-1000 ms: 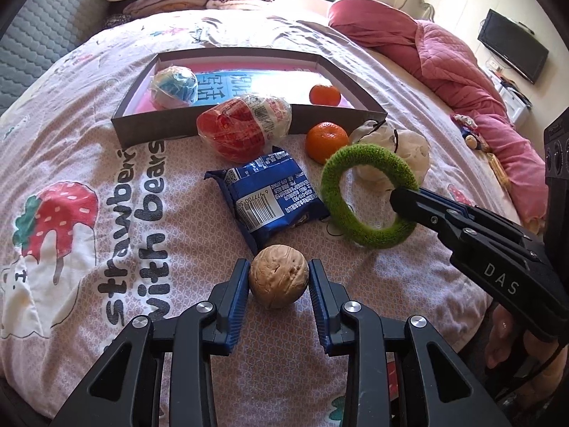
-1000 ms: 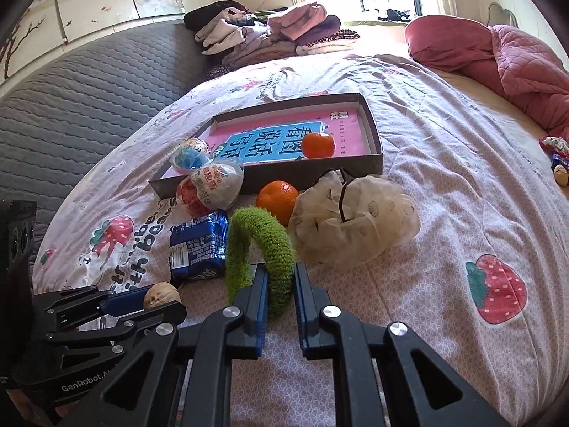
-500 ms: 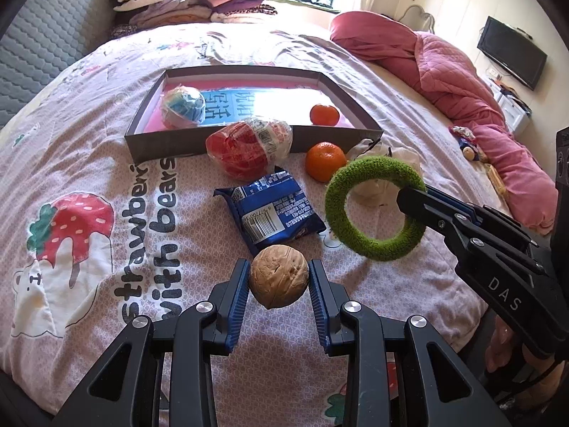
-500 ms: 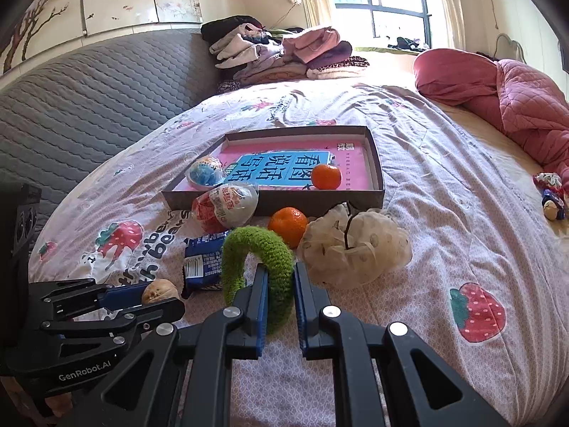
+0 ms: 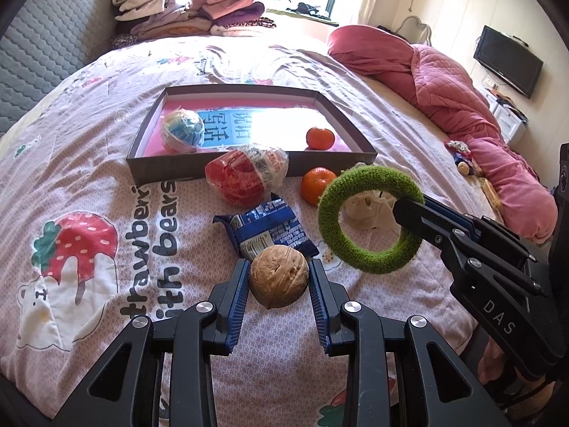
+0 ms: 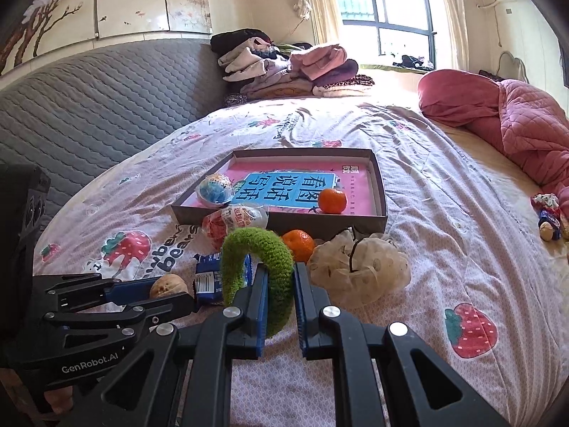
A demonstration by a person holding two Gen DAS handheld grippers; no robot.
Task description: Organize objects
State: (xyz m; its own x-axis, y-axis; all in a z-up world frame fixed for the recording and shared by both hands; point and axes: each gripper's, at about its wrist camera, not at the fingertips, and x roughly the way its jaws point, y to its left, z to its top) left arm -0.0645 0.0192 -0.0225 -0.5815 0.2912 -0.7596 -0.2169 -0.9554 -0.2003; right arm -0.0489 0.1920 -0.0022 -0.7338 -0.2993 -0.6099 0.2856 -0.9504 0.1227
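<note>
My left gripper [image 5: 278, 277] is shut on a brown walnut [image 5: 278, 275], held above the bedspread; the walnut [image 6: 168, 285] also shows in the right wrist view. My right gripper [image 6: 280, 284] is shut on a fuzzy green ring [image 6: 261, 259], lifted clear of the bed; the ring [image 5: 370, 220] hangs at the right in the left wrist view. Ahead lies a shallow dark box [image 5: 170, 169] with a blue-white ball [image 5: 183, 131] and a small orange [image 5: 320, 138] inside. In front of the box lie a red wrapped snack [image 5: 245, 174], another orange [image 5: 317, 184] and a blue packet [image 5: 265, 227].
A crumpled white mesh pouf [image 6: 359, 267] lies right of the ring. A pink quilt [image 5: 444, 96] is heaped along the right side of the bed. Folded clothes [image 5: 188, 10] are stacked at the far end. A grey padded headboard [image 6: 92, 106] runs on the left.
Both grippers have risen a little with the walnut and the green ring, and the views have tipped up to show more of the room. The objects on the bed lie as before.
</note>
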